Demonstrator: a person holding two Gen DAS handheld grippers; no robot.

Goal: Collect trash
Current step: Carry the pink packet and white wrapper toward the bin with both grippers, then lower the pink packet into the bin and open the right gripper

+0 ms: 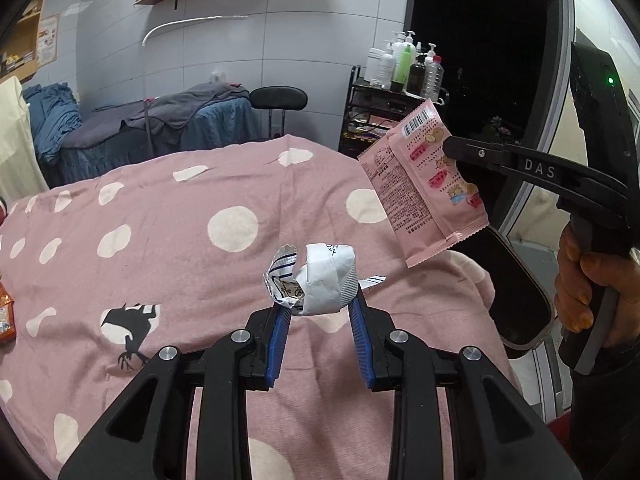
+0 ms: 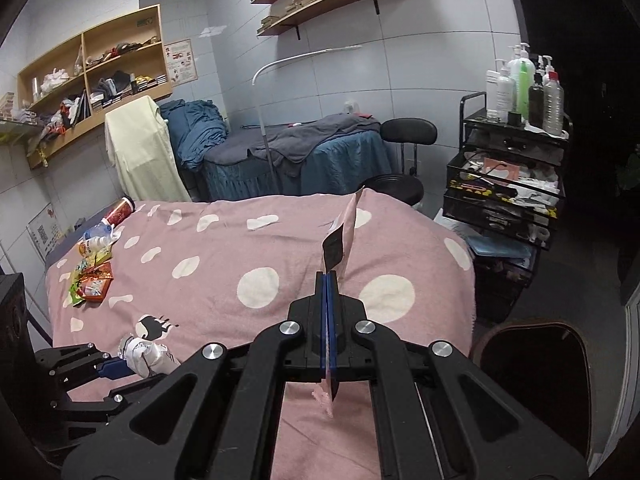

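Observation:
My left gripper (image 1: 320, 300) is shut on a crumpled white wrapper (image 1: 320, 284) and holds it above the pink dotted blanket (image 1: 180, 216). It also shows in the right wrist view (image 2: 124, 364) with the wrapper (image 2: 146, 356). My right gripper (image 2: 328, 280) is shut on a flat pink snack packet (image 2: 346, 232), seen edge-on. In the left wrist view that packet (image 1: 424, 184) hangs above the bed's right edge, pinched by the right gripper (image 1: 448, 148). A dark bin (image 2: 536, 372) stands on the floor right of the bed; it also shows in the left wrist view (image 1: 516, 292).
More trash lies at the bed's far left: orange and green packets (image 2: 94, 280), small bottles (image 2: 96, 240) and a red can (image 2: 120, 210). An orange packet (image 1: 6, 316) shows at the left edge. A black cart with bottles (image 2: 512, 184) stands right; stools (image 2: 400, 188) behind.

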